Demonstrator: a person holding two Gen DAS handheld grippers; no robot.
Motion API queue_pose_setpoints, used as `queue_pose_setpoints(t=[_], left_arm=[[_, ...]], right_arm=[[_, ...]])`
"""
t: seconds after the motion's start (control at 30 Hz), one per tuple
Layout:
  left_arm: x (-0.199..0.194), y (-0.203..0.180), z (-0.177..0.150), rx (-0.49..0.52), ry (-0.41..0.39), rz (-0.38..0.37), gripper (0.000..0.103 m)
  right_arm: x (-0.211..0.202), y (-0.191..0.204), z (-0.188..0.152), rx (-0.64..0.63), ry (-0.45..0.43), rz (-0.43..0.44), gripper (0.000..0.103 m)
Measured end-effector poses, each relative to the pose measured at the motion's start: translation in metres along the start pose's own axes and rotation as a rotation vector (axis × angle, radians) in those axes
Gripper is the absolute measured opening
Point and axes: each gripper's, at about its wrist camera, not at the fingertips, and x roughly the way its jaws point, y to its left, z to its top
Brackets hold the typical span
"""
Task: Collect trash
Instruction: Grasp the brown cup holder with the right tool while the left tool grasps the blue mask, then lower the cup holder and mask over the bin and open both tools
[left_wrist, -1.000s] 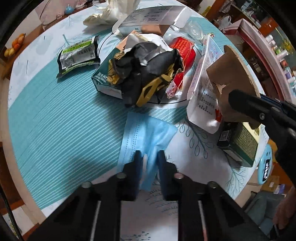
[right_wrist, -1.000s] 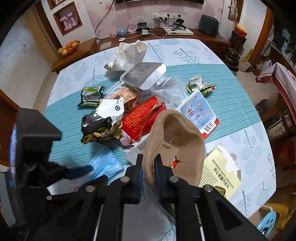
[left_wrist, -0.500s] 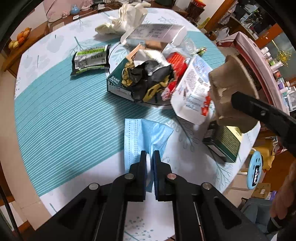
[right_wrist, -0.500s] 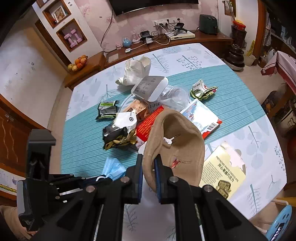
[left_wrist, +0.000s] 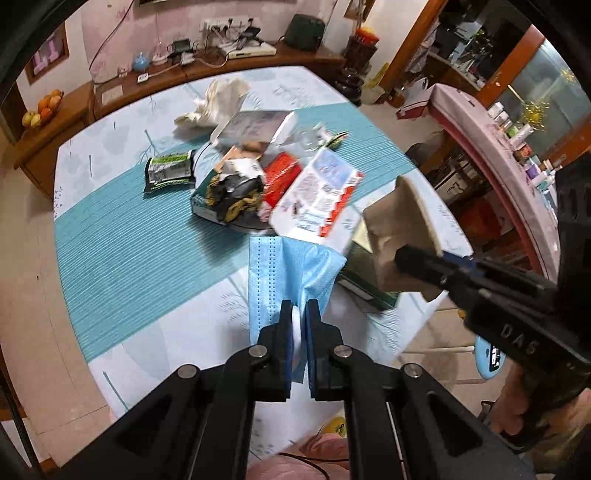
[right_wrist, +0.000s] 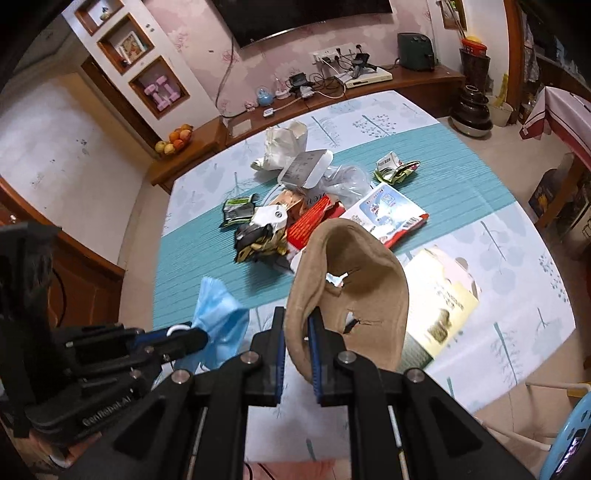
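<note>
Both pieces have come up off the table (left_wrist: 122, 236): our left gripper (left_wrist: 298, 314) clamps the blue face mask (left_wrist: 284, 273), right gripper (right_wrist: 296, 325) pinches the torn brown pulp tray (right_wrist: 369, 280). Ready for binning; pile remains.

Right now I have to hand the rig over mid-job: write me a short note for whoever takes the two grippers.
Left gripper: shut on the blue face mask, held clear of the table.
Right gripper: shut on the rim of the brown torn paper cup, also off the table.
Done: those two pieces are picked up. No bin is in view, so neither is dropped off.
Left on the table: the central wrapper pile, the green snack packet, the white crumpled bag, the red and white pouch, the yellow chocolate box, and a small crumpled green wrapper.
</note>
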Motion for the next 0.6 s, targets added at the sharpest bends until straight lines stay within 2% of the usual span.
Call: queue_pose_setpoints(t=[0.1,0.27,0.47,0.6], left_arm=[[-0.018,-0.020,-0.015,-0.004,-0.035,0.021,0.004],[-0.039,-0.060,-0.050,-0.066,-0.094,0.054,0.004],[-0.041,-0.121,-0.098,-0.049,-0.166,0.130,0.004],[-0.031,-0.153,-0.128,-0.038,-0.171,0.166,0.004]], right_arm=[[-0.022,-0.004,-0.015,-0.017,-0.030,0.028,0.011],[-0.053,-0.018,-0.044,-0.060,-0.043,0.090,0.011],[-0.089,-0.051,-0.091,-0.109,-0.044,0.132,0.011],[-0.101,-0.076,-0.122,-0.105,-0.028,0.159,0.011]])
